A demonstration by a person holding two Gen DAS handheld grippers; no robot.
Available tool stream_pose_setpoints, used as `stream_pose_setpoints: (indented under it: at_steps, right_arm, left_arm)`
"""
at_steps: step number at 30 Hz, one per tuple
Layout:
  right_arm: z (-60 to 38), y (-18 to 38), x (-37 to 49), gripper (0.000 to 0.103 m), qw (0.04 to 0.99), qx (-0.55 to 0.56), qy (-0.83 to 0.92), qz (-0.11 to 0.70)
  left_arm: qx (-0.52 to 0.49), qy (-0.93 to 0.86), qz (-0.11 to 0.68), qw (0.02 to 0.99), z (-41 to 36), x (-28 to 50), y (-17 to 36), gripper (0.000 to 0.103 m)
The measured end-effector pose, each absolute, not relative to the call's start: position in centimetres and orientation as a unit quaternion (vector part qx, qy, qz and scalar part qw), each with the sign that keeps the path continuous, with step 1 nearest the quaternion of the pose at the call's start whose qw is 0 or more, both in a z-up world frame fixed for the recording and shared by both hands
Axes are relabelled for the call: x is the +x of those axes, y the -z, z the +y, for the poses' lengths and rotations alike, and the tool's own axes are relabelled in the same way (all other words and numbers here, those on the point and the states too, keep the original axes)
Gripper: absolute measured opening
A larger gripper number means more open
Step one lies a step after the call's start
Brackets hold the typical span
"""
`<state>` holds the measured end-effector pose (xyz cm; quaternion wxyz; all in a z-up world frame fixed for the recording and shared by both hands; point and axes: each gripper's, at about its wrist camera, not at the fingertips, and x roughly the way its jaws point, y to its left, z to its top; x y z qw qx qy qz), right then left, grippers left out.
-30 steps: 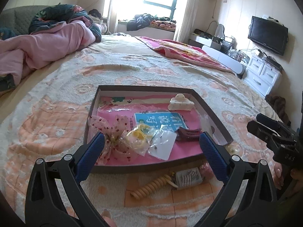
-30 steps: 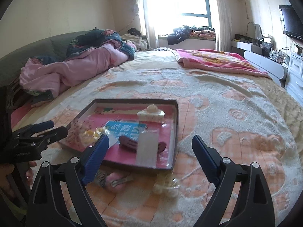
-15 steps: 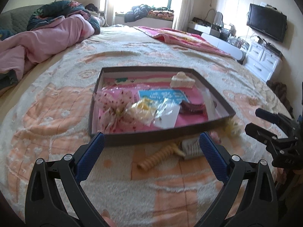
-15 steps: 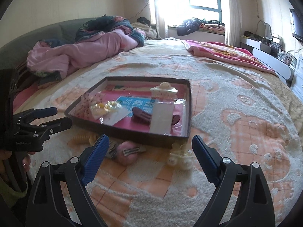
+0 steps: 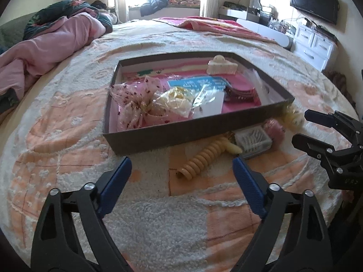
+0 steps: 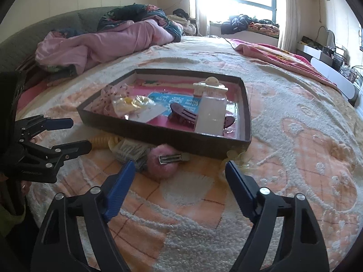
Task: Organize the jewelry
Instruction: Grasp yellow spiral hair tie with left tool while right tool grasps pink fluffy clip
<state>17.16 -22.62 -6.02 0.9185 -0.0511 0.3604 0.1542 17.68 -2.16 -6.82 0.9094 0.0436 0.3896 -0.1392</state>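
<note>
Ahead of both hand-held grippers spreads the bed with its fluffy cream-and-peach blanket (image 5: 68, 136), and on it, just beyond the fingertips, sits a shallow dark cardboard tray with a pink lining (image 5: 192, 129). Inside the tray, on the left hand-held gripper's left, lies a pink dotted cellophane bow (image 5: 133, 104); a clear packet holding something yellow (image 5: 174, 102) sits beside it, a dark maroon hair claw (image 6: 181, 113) lies toward the right, and a cream hair claw (image 5: 221, 65) stands at the far side. A clear rectangular plastic sleeve (image 6: 211, 115) leans over the maroon claw.

The left hand-held gripper (image 5: 181, 167) hovers with its blue-padded jaws spread wide and empty. Directly in front of it, on the blanket outside the tray's near wall, lies a yellow spiral hair tie (image 5: 204, 158), touching a small clear packet of hairpins (image 5: 253, 139).

The right hand-held gripper (image 6: 180, 170) is likewise spread and empty. Just ahead of its fingertips rests a pink fluffy pom-pom hair clip (image 6: 162, 163), against the tray's near wall.
</note>
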Motion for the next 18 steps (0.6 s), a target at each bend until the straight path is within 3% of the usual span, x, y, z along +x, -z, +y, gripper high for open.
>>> stream_pose_setpoints:
  at_steps: [14, 18]
  right_arm:
    - [-22.3, 7.9, 19.3, 0.052, 0.905, 0.010, -0.169, 0.390]
    - [-21.6, 8.3, 19.5, 0.036, 0.901, 0.013, -0.177, 0.396]
  left_arm:
    - [0.033, 0.166, 0.408, 0.897, -2.7, 19.8, 8.6, 0.054]
    - [0.038, 0.167, 0.412, 0.895, -3.1, 19.8, 8.7, 0.049]
